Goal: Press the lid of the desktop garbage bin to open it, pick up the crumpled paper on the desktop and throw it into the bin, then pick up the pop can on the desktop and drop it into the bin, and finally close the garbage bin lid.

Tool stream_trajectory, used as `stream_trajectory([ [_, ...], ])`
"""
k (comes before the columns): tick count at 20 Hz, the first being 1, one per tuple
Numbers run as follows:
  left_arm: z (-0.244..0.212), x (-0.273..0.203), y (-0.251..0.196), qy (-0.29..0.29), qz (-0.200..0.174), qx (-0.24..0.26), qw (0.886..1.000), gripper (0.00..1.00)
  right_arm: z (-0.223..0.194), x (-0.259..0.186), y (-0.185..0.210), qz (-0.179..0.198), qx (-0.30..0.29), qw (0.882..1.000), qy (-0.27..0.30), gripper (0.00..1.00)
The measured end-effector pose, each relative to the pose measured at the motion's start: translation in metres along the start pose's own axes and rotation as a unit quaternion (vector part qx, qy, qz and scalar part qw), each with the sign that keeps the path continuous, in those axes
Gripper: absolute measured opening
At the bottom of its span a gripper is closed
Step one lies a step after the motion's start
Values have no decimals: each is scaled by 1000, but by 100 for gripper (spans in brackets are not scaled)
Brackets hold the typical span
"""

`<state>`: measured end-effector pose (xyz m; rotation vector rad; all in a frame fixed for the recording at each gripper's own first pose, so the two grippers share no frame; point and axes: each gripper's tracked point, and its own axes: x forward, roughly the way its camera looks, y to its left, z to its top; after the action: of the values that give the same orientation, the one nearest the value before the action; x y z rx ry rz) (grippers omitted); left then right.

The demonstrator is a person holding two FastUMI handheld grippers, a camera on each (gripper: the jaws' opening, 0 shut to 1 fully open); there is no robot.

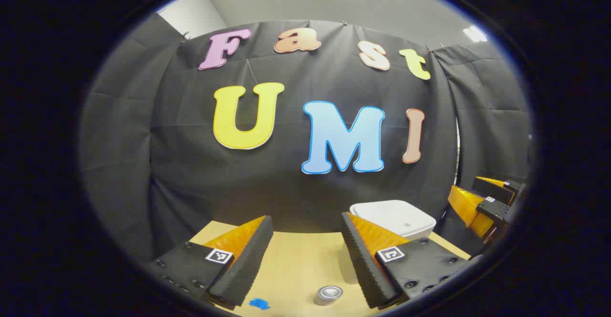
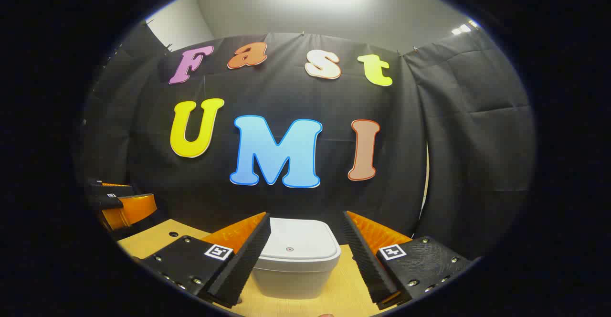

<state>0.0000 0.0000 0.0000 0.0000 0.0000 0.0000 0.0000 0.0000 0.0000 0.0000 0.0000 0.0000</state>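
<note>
The white bin (image 2: 296,257) stands on the wooden table with its lid (image 2: 298,238) down. My right gripper (image 2: 305,259) is open, its fingers standing either side of the bin's front and apart from it. In the left gripper view the bin (image 1: 394,217) sits at the back right of the table. The pop can (image 1: 328,294) stands upright on the table, just below and between the fingers of my open left gripper (image 1: 305,259). The right gripper (image 1: 482,202) shows at the right edge of the left gripper view, and the left gripper (image 2: 119,205) at the left edge of the right gripper view.
A blue mark (image 1: 259,303) lies on the table (image 1: 300,259) left of the can. A small dark hole (image 2: 173,234) shows in the table (image 2: 148,240) top at the left. Black cloth closes the booth behind the table.
</note>
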Motion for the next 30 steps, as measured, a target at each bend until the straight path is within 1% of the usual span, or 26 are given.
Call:
stream_trajectory([
  [6,2,-3,0,-1,1,-1,1000,95,1,-2,0,3,4,1000,4,95],
  [9,2,-4,1,-1,3,-1,1000,93,0,0,3,8,4,1000,7,95],
  [14,4,-3,-1,-3,4,0,1000,93,-1,1,7,18,5,1000,11,95],
  [15,4,-2,-2,-3,5,2,1000,93,-2,2,7,19,6,1000,10,92],
  [18,4,-3,-1,-4,7,3,1000,93,-6,6,8,24,11,1000,17,91],
  [20,5,-2,-1,-5,7,2,1000,93,-12,8,10,30,18,999,30,80],
  [23,4,-2,-1,-4,8,3,1000,93,-19,9,4,18,27,998,47,10],
  [24,3,-2,0,-3,9,3,1000,93,-21,9,9,32,30,998,51,8],
  [25,3,-3,0,-3,9,1,1000,93,-24,9,14,41,31,997,51,8],
  [26,2,-3,0,-3,9,1,1000,93,-22,9,-1,24,25,998,53,8],
  [27,1,-3,1,-1,10,3,1000,93,-24,17,6,30,29,998,50,1],
  [28,1,-3,1,0,11,3,1000,94,-24,10,8,32,29,997,56,1],
  [30,0,-4,3,1,12,2,1000,93,-31,10,10,37,34,997,67,1],
])
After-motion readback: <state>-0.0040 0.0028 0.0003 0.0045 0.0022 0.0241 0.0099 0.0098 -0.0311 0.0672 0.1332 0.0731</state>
